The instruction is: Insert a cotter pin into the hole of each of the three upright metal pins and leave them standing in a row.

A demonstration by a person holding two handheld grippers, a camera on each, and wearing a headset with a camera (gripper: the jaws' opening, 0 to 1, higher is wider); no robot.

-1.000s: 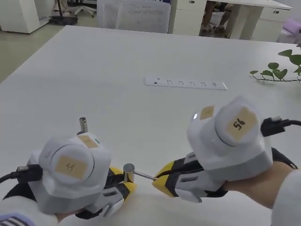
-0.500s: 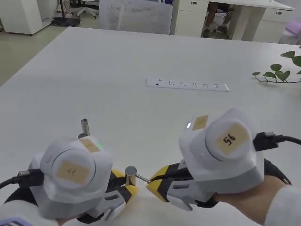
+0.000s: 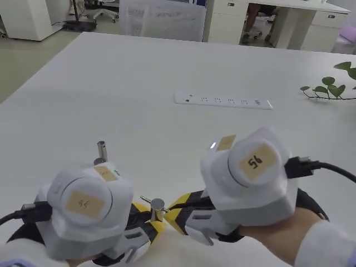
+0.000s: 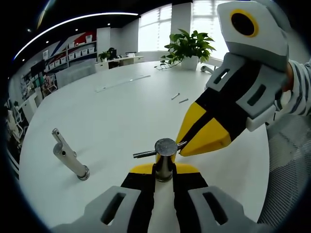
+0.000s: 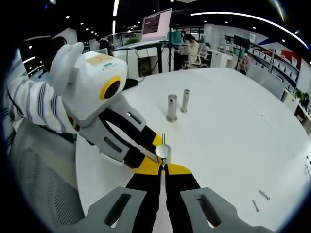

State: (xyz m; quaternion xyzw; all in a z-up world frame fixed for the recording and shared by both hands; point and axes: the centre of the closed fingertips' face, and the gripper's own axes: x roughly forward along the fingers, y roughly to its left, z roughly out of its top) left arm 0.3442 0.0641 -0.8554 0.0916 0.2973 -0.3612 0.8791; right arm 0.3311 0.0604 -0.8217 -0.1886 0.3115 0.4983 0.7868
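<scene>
Yellow-tipped black left tongs and right tongs, white housings with numbered tan labels, black cables, striped sleeve

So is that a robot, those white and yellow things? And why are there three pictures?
No robot: a person holds two hand tools, each a two-jaw gripper carrying a camera. The head view comes from a headset looking down; the two round pictures come from the grippers' own cameras. The left gripper is shut on a short upright metal pin at the white table. The right gripper pinches a thin cotter pin, poked through that pin's hole. Two more metal pins stand farther off, spare cotter pins lie loose, and a power strip and a plant sit at the far side.
</scene>
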